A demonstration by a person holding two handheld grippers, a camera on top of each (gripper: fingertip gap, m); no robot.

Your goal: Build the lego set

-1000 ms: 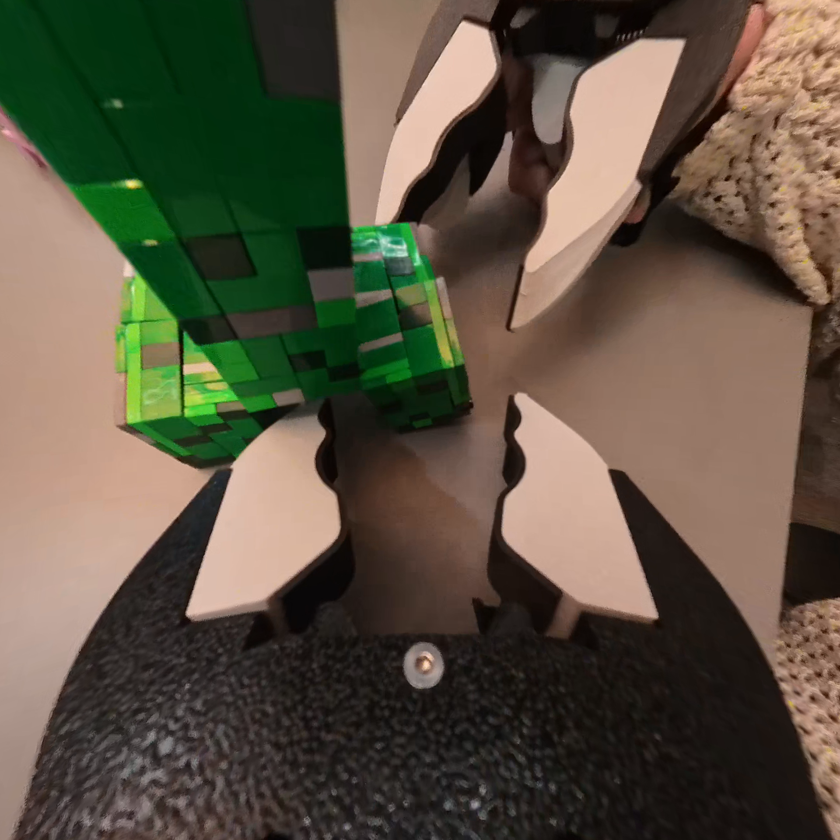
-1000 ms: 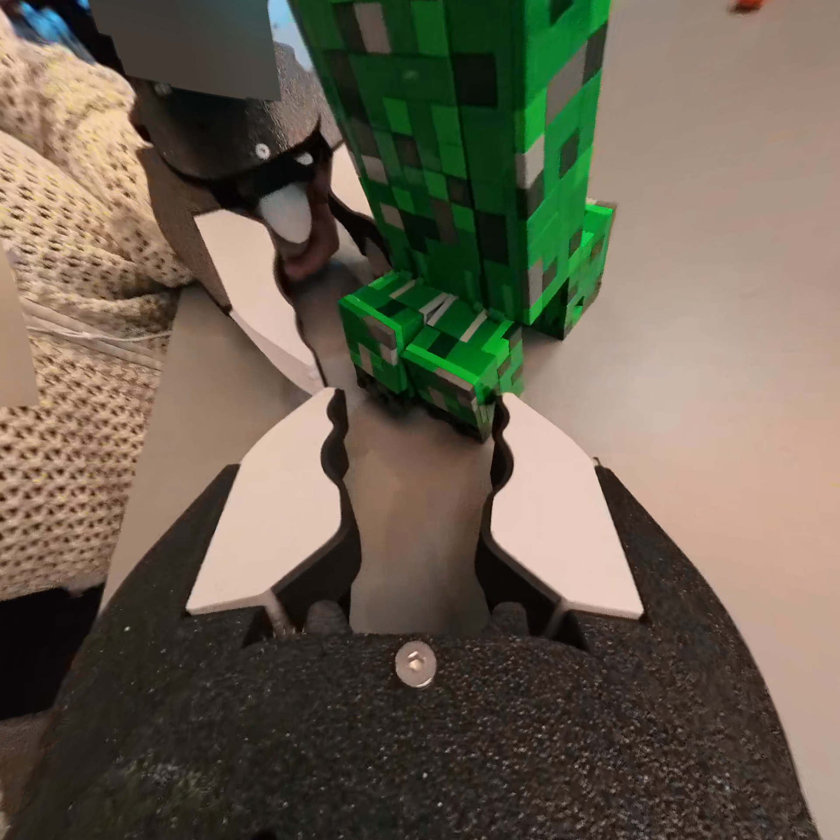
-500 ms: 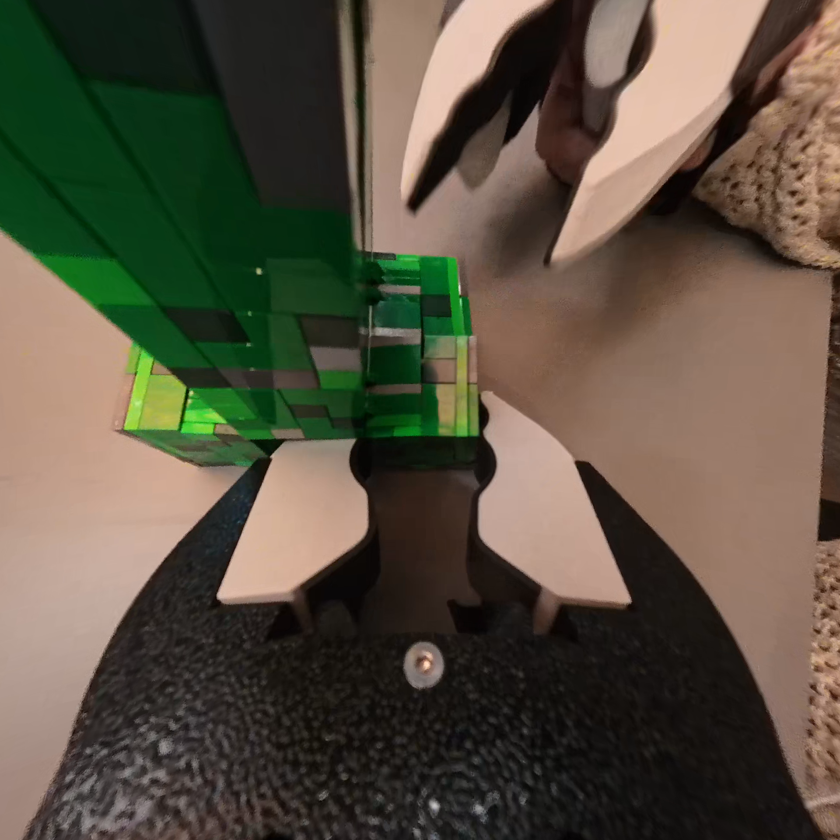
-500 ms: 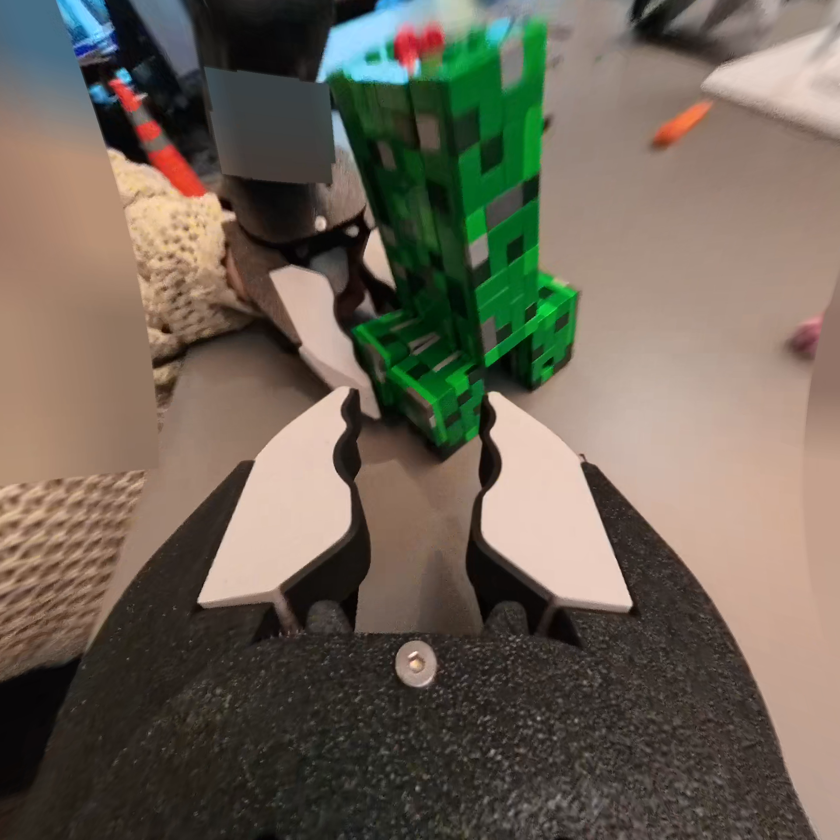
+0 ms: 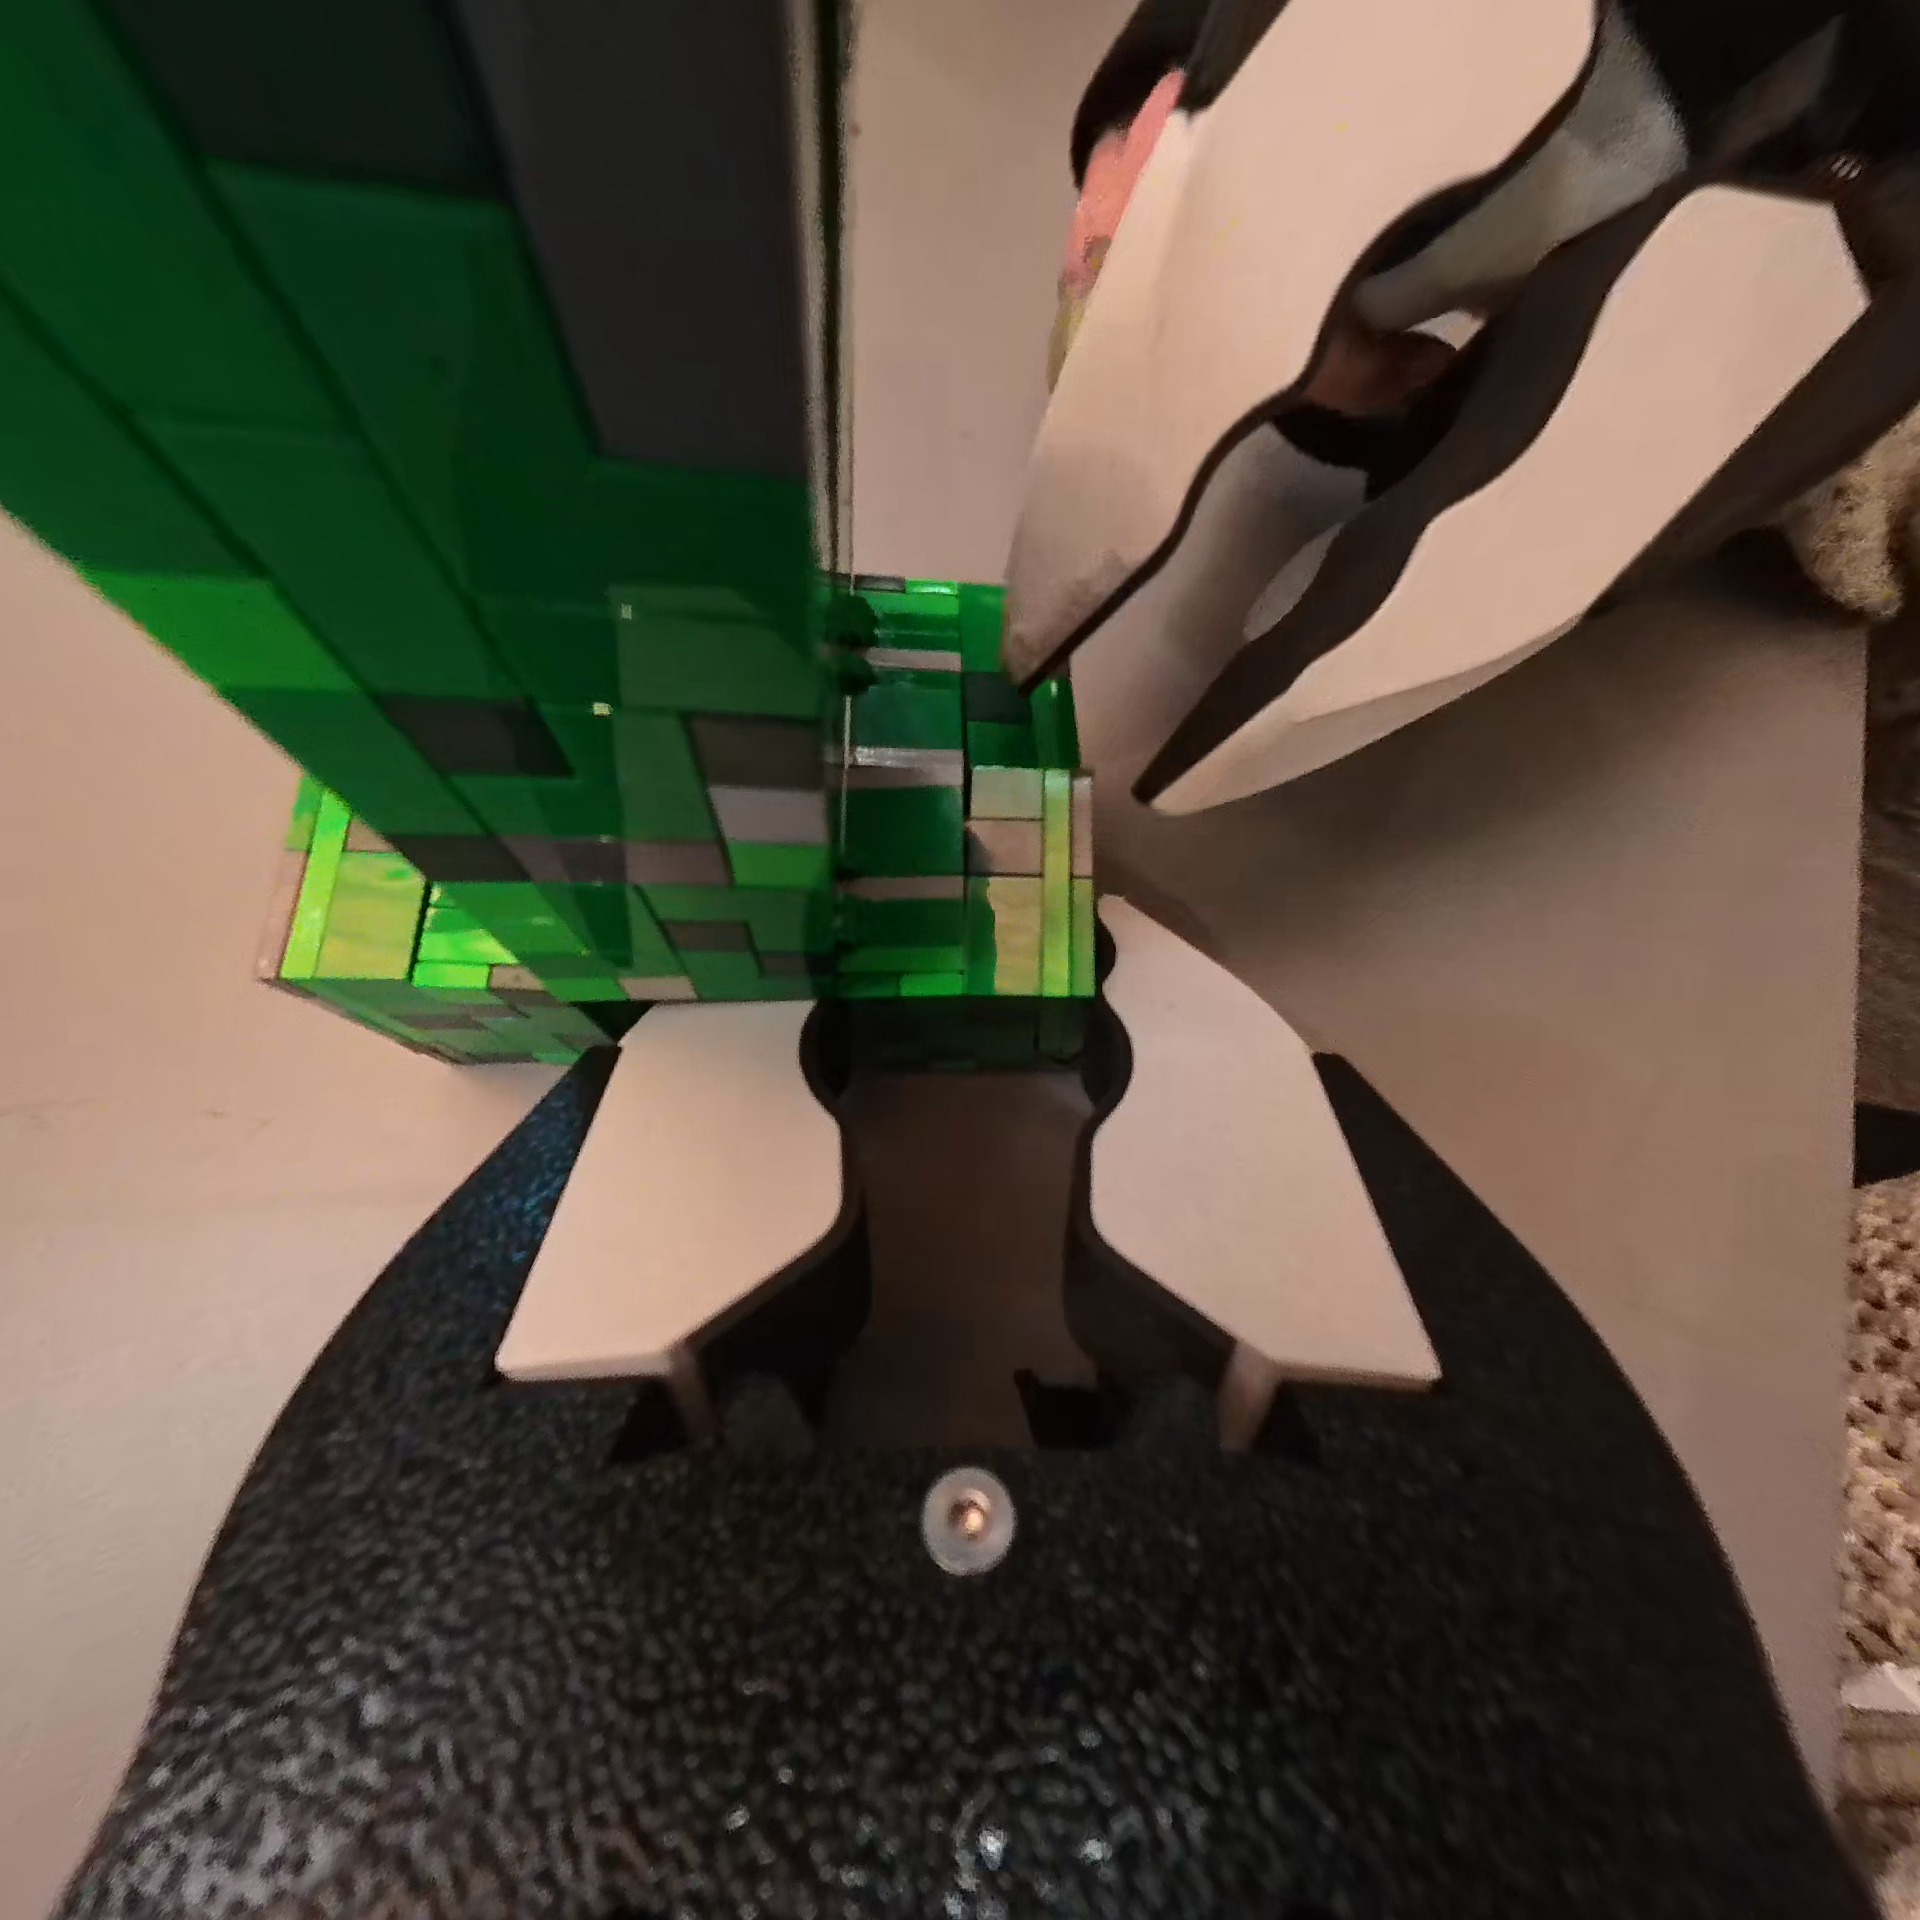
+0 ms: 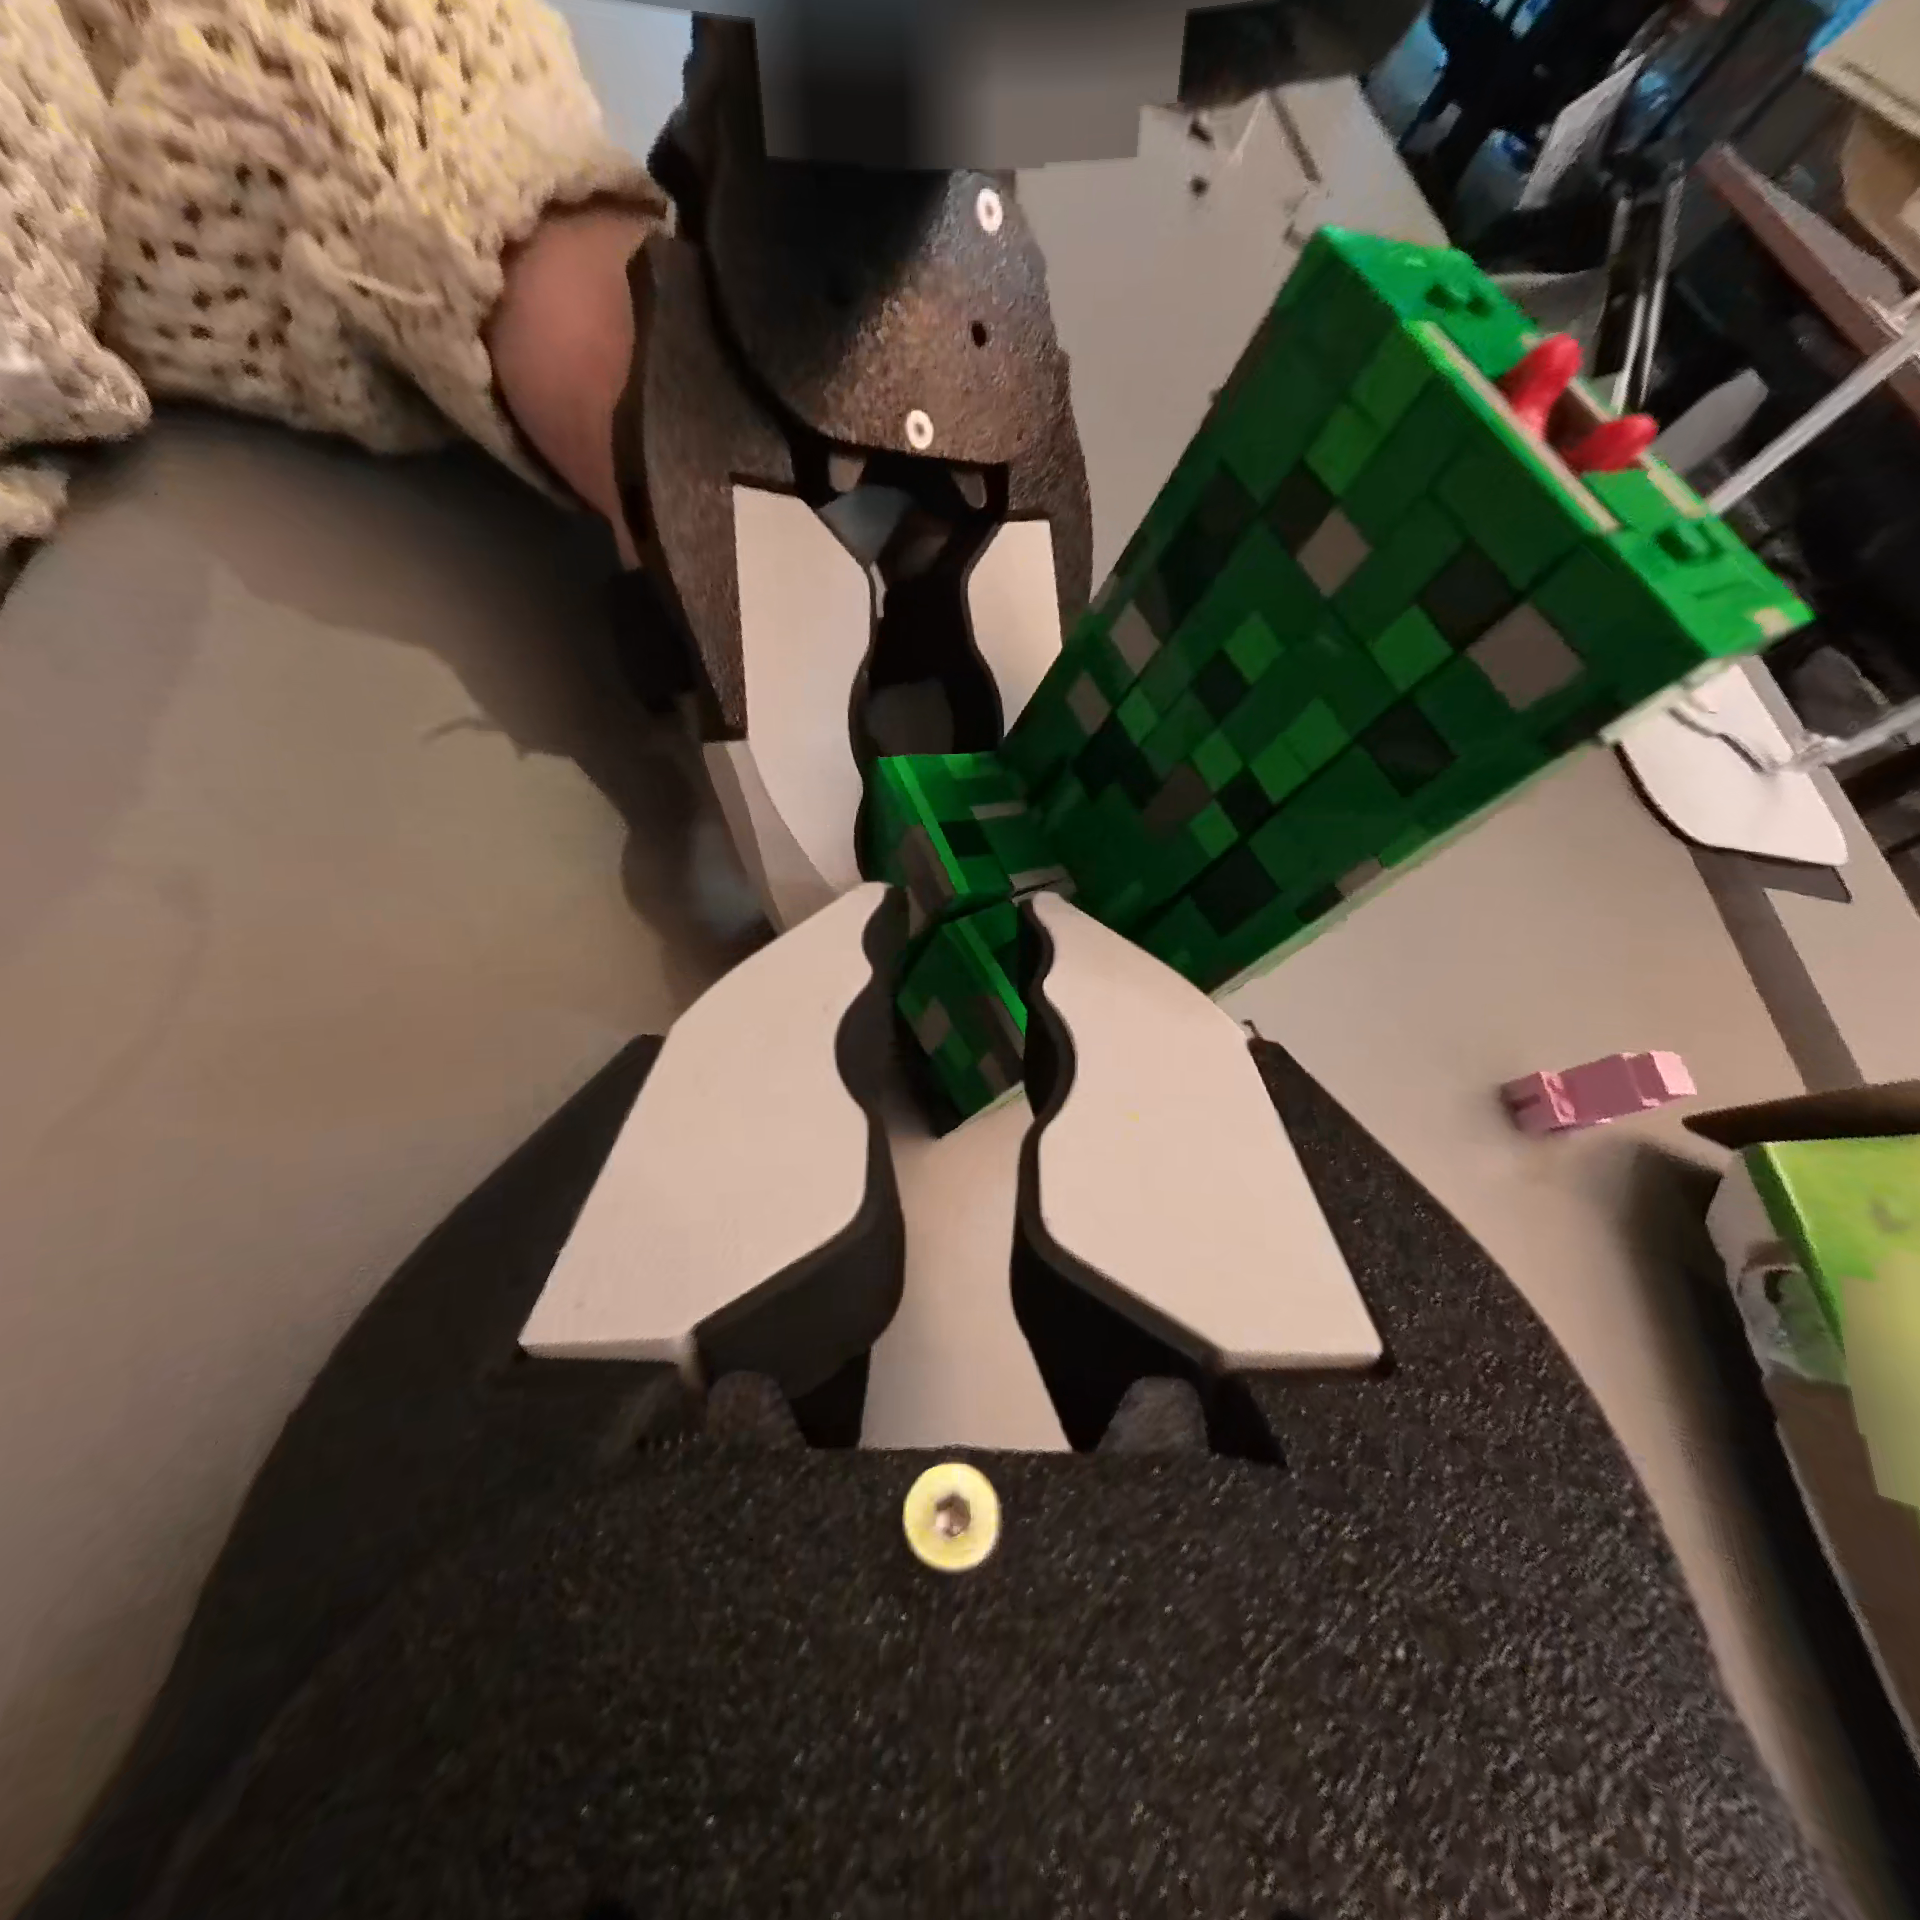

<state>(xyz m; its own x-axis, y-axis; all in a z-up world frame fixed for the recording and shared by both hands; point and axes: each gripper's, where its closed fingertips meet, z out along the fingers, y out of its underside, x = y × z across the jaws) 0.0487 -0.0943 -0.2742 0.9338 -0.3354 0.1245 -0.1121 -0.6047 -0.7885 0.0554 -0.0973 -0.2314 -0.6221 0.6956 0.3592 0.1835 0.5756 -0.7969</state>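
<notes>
Green pixel-patterned lego figure [image 6: 1299, 665]: legs and body assembled, top open, head apparently outstanding. Left hand-held gripper [image 5: 961, 997] and right hand-held gripper [image 6: 961, 935] each clamped on a front foot block; loose pink piece [image 6: 1595, 1099] on table [image 6: 312, 935].

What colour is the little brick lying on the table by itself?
Pink brick; it shows only in the right wrist view, on the grey table.

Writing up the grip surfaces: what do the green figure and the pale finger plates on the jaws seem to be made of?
Green figure: hard moulded plastic bricks, glossy, judging by the sharp block seams, studs on top and bright glints on its feet. Finger plates of the right gripper: flat, matte pale sheet over a thick black layer with wavy edges, possibly rubber or foam; the pictures leave that open.
</notes>
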